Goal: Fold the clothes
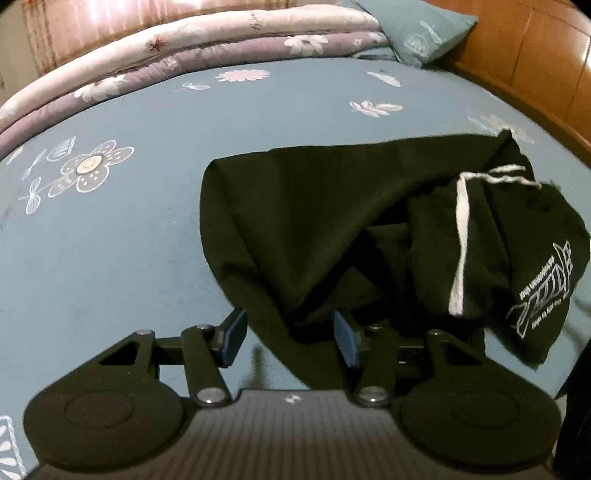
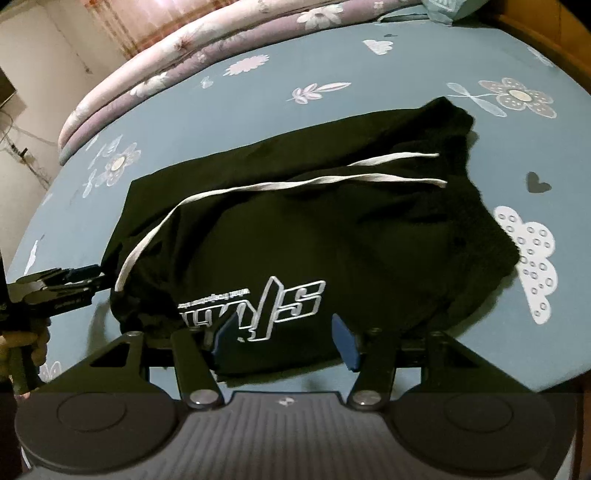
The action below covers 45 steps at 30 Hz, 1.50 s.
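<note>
A black garment (image 1: 295,221) (image 2: 295,229) with a white drawstring (image 1: 460,236) (image 2: 258,186) and a white printed logo (image 1: 543,295) (image 2: 266,299) lies crumpled on the blue flowered bedsheet (image 1: 110,258) (image 2: 443,66). My left gripper (image 1: 290,339) is open at the garment's near left corner. A fold of black cloth lies between its fingers, with a gap beside the left pad (image 1: 234,338). My right gripper (image 2: 283,341) is open over the near edge by the logo, with cloth spanning the space between its pads. In the right wrist view the left gripper (image 2: 66,280) shows at the far left, held by a hand (image 2: 22,343).
A folded pink and purple flowered quilt (image 1: 184,48) (image 2: 184,48) lies along the far side of the bed. A teal pillow (image 1: 417,29) sits at the far right against the wooden bed frame (image 1: 535,55). Bare sheet stretches left of the garment.
</note>
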### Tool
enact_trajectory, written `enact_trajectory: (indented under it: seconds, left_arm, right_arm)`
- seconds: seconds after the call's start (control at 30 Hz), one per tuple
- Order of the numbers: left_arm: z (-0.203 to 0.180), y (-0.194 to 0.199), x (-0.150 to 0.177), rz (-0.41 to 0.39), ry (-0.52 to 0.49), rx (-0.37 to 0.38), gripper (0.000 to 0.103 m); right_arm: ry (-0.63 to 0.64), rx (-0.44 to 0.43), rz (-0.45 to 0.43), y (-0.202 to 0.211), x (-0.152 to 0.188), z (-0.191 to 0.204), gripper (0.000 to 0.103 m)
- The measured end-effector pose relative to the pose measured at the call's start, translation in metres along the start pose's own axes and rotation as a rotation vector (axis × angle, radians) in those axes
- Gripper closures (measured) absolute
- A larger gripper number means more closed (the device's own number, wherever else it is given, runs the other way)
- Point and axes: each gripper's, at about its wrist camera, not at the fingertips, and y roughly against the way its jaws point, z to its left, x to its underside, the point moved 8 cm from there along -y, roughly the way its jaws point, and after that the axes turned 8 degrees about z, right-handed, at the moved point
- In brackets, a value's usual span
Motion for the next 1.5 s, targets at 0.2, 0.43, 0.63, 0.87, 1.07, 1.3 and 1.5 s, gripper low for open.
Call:
enact_trajectory:
  seconds: [0.2, 0.43, 0.63, 0.87, 1.07, 1.3, 1.5]
  left_arm:
    - [0.006, -0.006, -0.006, -0.023, 0.044, 0.023, 0.064]
    - [0.003, -0.003, -0.011, -0.056, 0.077, 0.051, 0.072]
    - [0.005, -0.014, -0.015, -0.042, 0.117, 0.035, 0.095]
    - [0.025, 0.001, -0.054, -0.149, 0.179, -0.014, 0.097]
    - [0.038, 0.0, -0.123, -0.199, 0.121, -0.115, 0.099]
    - [0.054, -0.027, -0.206, -0.207, 0.097, -0.212, 0.099]
    - [0.073, -0.053, -0.253, -0.245, 0.152, -0.303, 0.099]
  right_arm:
    - [0.034, -0.008, 0.039, -0.014, 0.001, 0.015, 0.042]
    - [0.063, -0.032, 0.074, -0.028, -0.002, 0.026, 0.042]
    - [0.092, -0.042, 0.081, -0.035, -0.006, 0.028, 0.042]
    - [0.04, -0.047, 0.095, -0.041, -0.003, 0.006, 0.041]
    - [0.023, -0.07, 0.102, -0.048, -0.004, 0.0, 0.041]
    - [0.001, -0.062, 0.113, -0.054, -0.005, -0.008, 0.041]
    - [-0.019, -0.052, 0.138, -0.064, -0.005, -0.016, 0.041]
